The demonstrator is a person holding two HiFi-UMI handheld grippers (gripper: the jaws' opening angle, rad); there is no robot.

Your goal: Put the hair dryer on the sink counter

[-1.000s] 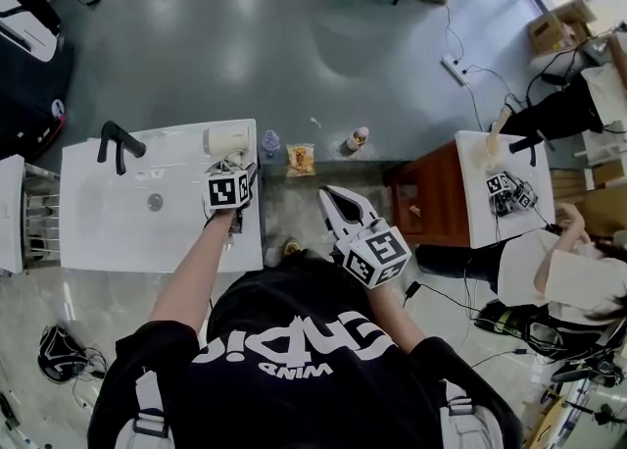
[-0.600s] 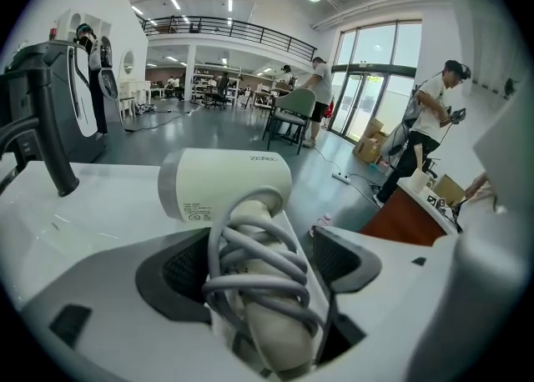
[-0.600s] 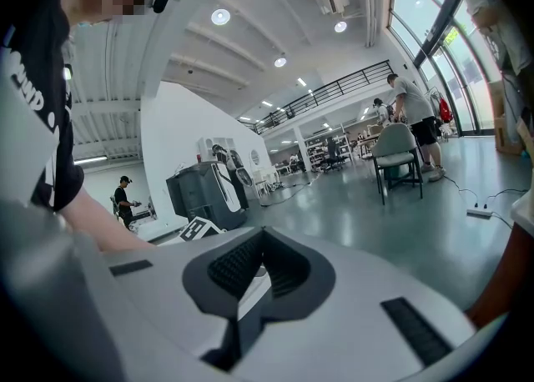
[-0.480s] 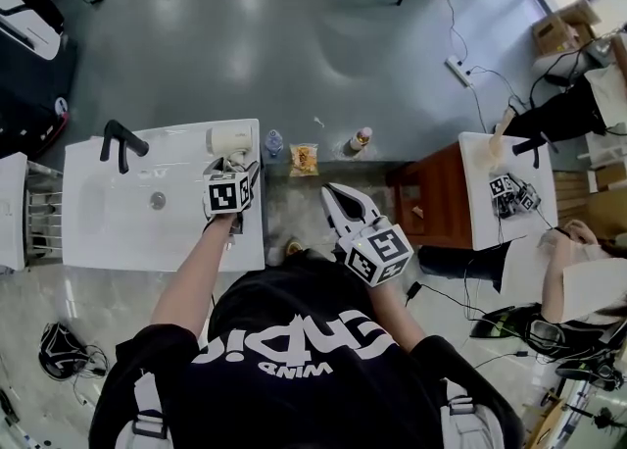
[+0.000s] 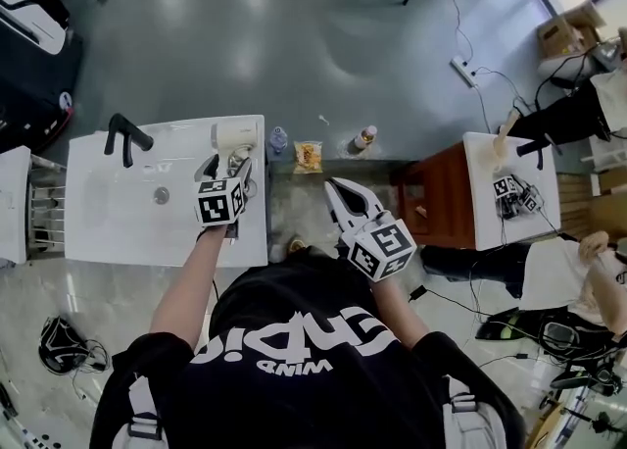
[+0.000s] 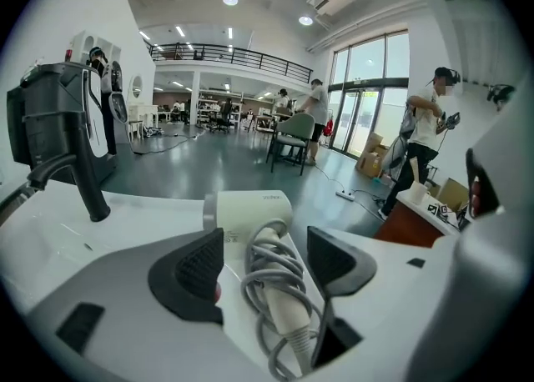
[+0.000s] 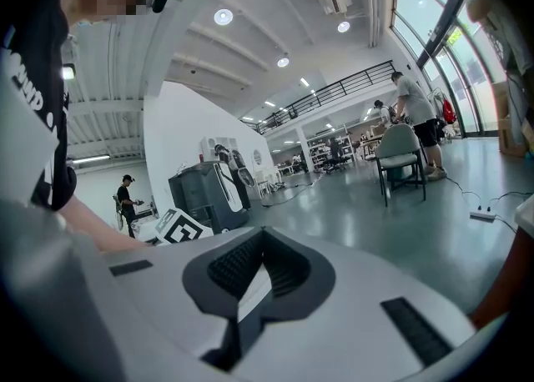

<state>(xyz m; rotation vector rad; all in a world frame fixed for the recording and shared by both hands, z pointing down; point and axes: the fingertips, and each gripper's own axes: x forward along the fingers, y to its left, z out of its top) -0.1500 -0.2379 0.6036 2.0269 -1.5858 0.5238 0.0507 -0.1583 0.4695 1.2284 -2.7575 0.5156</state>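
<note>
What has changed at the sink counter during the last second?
The left claw has drawn back from the hair dryer toward the person. Its open jaws have just closed a little, with the dryer's handle between them but not gripped. Unchanged: the hair dryer at a corner of the sink counter, and the shut right claw.

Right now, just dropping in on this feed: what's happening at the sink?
A person works with a handheld gripper in each hand. The hair dryer lies on the sink counter, near its far right corner, cord wound round its handle. The left gripper hovers over it, open; its jaws have just been closing slightly, with the handle showing between them but the pads not pressing it. The right gripper is shut and empty, beside the counter.
</note>
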